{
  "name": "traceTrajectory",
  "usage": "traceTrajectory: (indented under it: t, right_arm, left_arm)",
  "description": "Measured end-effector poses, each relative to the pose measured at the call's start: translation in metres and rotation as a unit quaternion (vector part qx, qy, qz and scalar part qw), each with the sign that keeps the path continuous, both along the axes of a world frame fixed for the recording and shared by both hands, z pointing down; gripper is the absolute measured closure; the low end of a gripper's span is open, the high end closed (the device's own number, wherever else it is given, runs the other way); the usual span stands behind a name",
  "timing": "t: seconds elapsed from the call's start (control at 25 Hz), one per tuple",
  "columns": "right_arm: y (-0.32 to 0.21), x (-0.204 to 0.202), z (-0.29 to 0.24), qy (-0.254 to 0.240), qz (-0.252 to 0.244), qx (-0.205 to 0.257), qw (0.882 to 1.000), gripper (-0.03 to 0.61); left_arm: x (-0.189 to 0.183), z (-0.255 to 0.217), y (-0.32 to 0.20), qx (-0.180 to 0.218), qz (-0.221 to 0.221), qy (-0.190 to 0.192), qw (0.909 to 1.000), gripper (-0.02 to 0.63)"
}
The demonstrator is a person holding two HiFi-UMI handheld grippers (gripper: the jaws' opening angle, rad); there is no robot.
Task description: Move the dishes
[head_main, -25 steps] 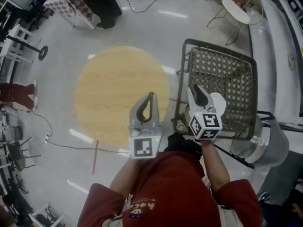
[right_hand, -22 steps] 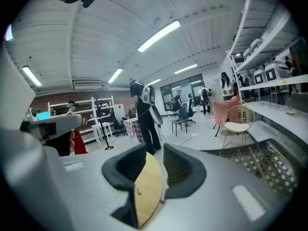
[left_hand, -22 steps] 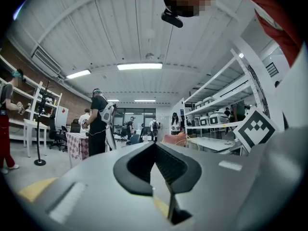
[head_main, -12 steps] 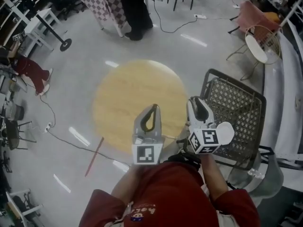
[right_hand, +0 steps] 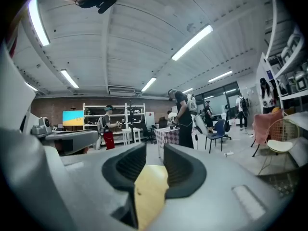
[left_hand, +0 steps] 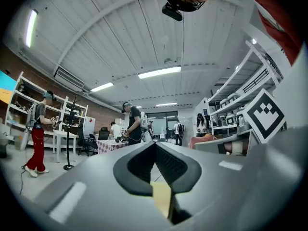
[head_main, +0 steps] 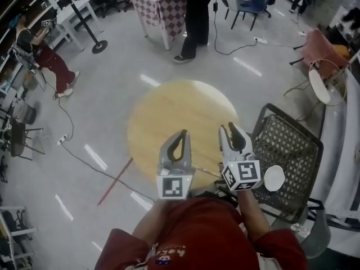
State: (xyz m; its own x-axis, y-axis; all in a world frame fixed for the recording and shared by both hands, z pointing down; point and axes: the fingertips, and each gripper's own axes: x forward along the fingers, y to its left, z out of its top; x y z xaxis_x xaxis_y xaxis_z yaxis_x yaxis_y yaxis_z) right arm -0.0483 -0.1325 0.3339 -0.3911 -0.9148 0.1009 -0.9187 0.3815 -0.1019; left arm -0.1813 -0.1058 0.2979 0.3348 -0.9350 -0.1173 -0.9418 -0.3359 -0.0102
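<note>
A small white plate [head_main: 274,178] lies on the seat of a dark mesh chair [head_main: 292,145] to my right. A round wooden table [head_main: 180,120] stands bare in front of me. My left gripper [head_main: 181,135] hovers over the table's near edge, its jaws closed tip to tip with nothing in them [left_hand: 155,143]. My right gripper [head_main: 231,130] is level with it at the table's right rim, left of the plate and apart from it. Its jaws [right_hand: 154,150] stand a little apart and only the yellow table top shows in the gap.
A person stands beyond the table beside a checkered table [head_main: 163,1]. A red stick [head_main: 115,181] and a cable [head_main: 84,162] lie on the floor at the left. More chairs [head_main: 318,66] stand at the right, and a person in red [head_main: 53,66] is at the far left.
The view has swung from the mesh chair toward the round table, and both grippers now sit over its near edge. The plate has stayed on the chair seat. Neither gripper's jaws changed.
</note>
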Motion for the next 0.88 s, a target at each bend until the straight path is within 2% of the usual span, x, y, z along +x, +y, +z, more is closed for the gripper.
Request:
traceTrajectory:
  t: [0.28, 0.44, 0.6, 0.76, 0.88]
  right_arm:
    - [-0.001, -0.041, 0.015, 0.021, -0.040, -0.026, 0.999, 0.472]
    - [-0.001, -0.050, 0.036, 0.041, -0.063, -0.053, 0.996, 0.472]
    - [0.008, -0.054, 0.061, 0.066, -0.089, -0.086, 0.990, 0.472]
    - [0.019, -0.069, 0.093, 0.104, -0.136, -0.125, 0.977, 0.472]
    - [0.031, -0.088, 0.118, 0.146, -0.185, -0.157, 0.959, 0.472]
  left_arm:
    - [-0.036, 0.000, -0.001, -0.009, -0.019, 0.011, 0.9997, 0.607]
    - [-0.040, 0.000, -0.002, 0.001, -0.023, 0.014, 0.9996, 0.607]
    - [-0.039, 0.008, -0.002, -0.006, -0.025, 0.015, 0.9996, 0.607]
    - [-0.043, 0.013, -0.003, -0.010, -0.025, 0.008, 0.9996, 0.607]
    - [-0.049, 0.015, -0.005, -0.012, -0.025, 0.007, 0.9996, 0.606]
